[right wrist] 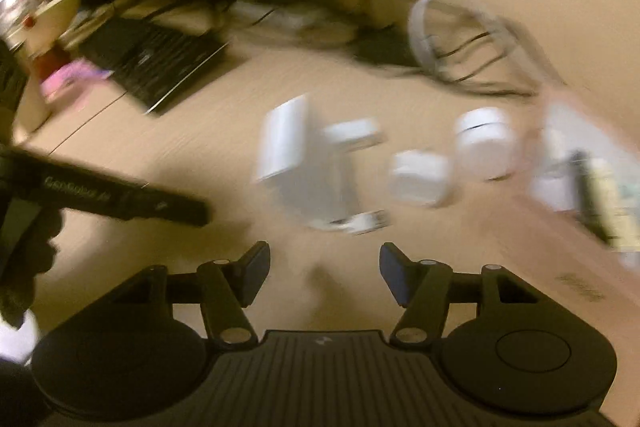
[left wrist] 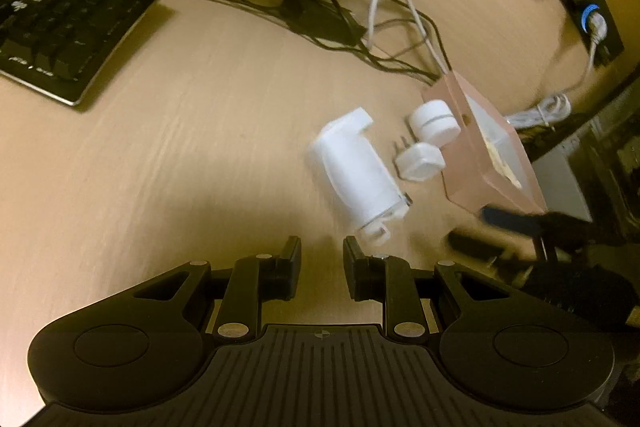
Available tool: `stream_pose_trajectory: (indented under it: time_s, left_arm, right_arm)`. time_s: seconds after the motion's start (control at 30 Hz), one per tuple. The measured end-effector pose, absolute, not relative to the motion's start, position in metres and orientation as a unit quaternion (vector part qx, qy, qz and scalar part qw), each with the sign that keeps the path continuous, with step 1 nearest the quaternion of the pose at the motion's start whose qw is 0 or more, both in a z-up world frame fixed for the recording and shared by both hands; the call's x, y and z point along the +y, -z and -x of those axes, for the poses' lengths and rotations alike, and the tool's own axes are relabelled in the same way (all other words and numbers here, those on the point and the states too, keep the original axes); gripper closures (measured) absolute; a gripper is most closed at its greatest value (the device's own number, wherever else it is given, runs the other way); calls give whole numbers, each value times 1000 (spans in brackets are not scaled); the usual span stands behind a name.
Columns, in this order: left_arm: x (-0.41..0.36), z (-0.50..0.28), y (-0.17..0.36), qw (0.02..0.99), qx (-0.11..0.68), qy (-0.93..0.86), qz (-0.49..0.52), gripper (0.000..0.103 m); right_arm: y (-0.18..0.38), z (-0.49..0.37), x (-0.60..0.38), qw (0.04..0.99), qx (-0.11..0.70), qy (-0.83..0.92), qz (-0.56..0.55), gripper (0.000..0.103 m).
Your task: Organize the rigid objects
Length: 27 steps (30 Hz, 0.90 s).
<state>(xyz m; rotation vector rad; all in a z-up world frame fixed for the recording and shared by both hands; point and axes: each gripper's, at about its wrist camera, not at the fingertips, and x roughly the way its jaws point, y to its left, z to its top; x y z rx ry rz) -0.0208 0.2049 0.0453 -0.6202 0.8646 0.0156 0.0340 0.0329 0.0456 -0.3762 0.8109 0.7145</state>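
One pale wood-grain surface (left wrist: 200,131) carries everything. Far left lies a black keyboard (left wrist: 60,23), with tangled black cables (left wrist: 320,11) beyond. At right, a pink tray (left wrist: 492,147) sits tilted; beside it lie a large white housing (left wrist: 356,171), a round white jar (left wrist: 434,121) and a small white plug (left wrist: 420,161). Left gripper (left wrist: 322,259): narrowly apart, empty. Right gripper (right wrist: 324,267): apart, empty.

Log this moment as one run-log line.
left gripper: open, empty | right gripper: open, empty | white holder, plug, round case: on desk | pink box: beside them
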Motion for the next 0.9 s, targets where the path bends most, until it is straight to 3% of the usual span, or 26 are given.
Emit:
stream_pose_trajectory:
  time_s: [0.1, 0.3, 0.43, 0.47, 0.5, 0.53, 0.9]
  left_arm:
    - [207, 23, -49, 864, 409, -22, 294, 78]
    - [212, 33, -58, 868, 411, -25, 277, 78]
    - [215, 36, -64, 878, 408, -19, 251, 78]
    - [216, 36, -66, 882, 405, -15, 242, 78]
    - [217, 35, -68, 885, 401, -12, 236, 78]
    - [219, 33, -70, 888, 398, -9, 232, 78]
    - [192, -60, -87, 906, 394, 99, 123, 78]
  right_arm:
    - [-53, -47, 26, 872, 349, -288, 184, 42]
    - [-35, -87, 44, 890, 361, -245, 136, 42]
    - [-15, -99, 72, 899, 344, -207, 172, 42]
    - [-11, -102, 75, 900, 343, -203, 177, 44]
    - [-8, -103, 76, 899, 346, -201, 179, 57]
    - [-8, -104, 73, 896, 353, -204, 176, 56]
    - [-24, -36, -15, 892, 381, -170, 173, 56]
